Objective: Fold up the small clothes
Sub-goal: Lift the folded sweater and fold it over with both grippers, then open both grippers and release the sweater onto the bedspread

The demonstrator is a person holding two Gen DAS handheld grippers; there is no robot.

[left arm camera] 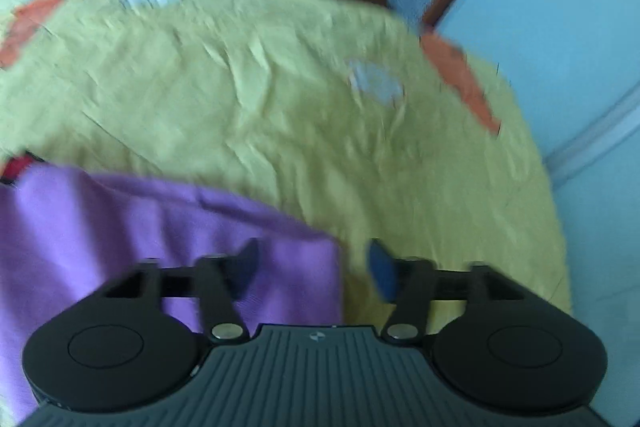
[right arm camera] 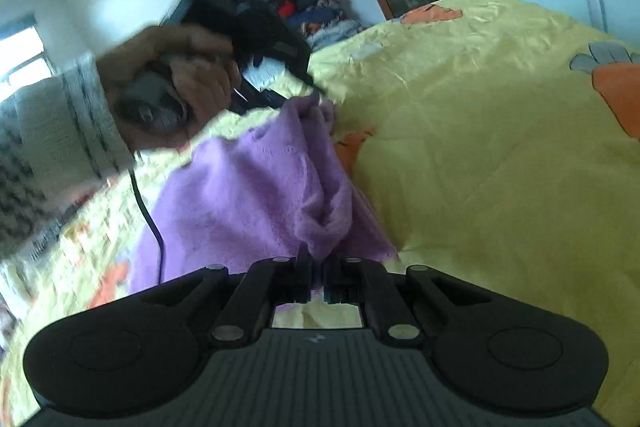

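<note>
In the left wrist view, the soft purple fleece garment [left arm camera: 140, 227] lies at the lower left on the wrinkled yellow bedspread printed with orange carrots [left arm camera: 260, 87], which covers the bed; the left hand-held gripper [left arm camera: 314, 269] hangs over the garment's right edge with its jaws wide apart, the left blue pad above the purple cloth, the right pad above bare yellow, and nothing pinched between them. Further right, an orange carrot print [left arm camera: 460, 79] sits near the bed's edge beside a pale blue wall [left arm camera: 560, 27]. In the right wrist view, a person's hand [right arm camera: 176, 75] in a grey knitted sleeve [right arm camera: 48, 131] grips the other tool's handle at the upper left, with a black cable [right arm camera: 150, 215] trailing down across the cloth. To its right the purple garment runs in a bunched ridge down the middle, and the right hand-held gripper [right arm camera: 318, 267] has its jaws nearly closed on a fold of that fleece at the near end. Yellow bedspread fills the right side
</note>
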